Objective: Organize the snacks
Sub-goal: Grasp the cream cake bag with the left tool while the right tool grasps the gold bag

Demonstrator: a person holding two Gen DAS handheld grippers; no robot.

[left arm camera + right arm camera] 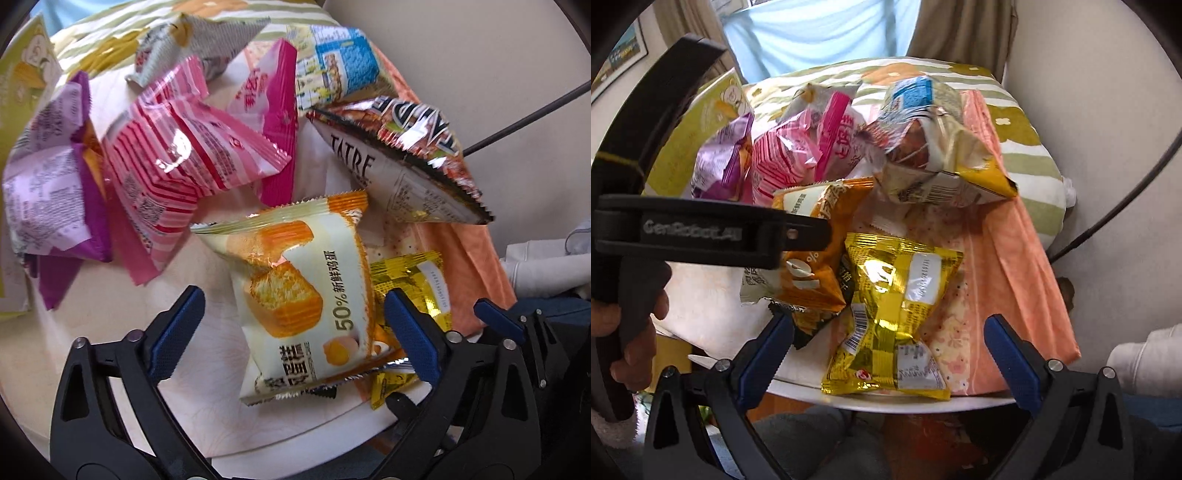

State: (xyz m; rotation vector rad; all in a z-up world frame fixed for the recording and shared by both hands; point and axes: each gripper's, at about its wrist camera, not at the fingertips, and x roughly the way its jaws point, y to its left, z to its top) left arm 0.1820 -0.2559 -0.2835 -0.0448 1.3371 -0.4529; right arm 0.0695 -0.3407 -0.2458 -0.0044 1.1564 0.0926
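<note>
A striped green-and-white cushion (1030, 162) is lying beyond a folded orange cloth (1023, 258), while a black cable (1115, 206) is crossing the pale wall (1089, 92).

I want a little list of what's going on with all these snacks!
place: small white table piled with snack packets
left tool: open, fingers either side of the orange cake packet, not pressing it
right tool: open, over the gold packet
farther back: pink striped packet, purple packet, blue and yellow packet
under the snacks: orange cloth
</note>
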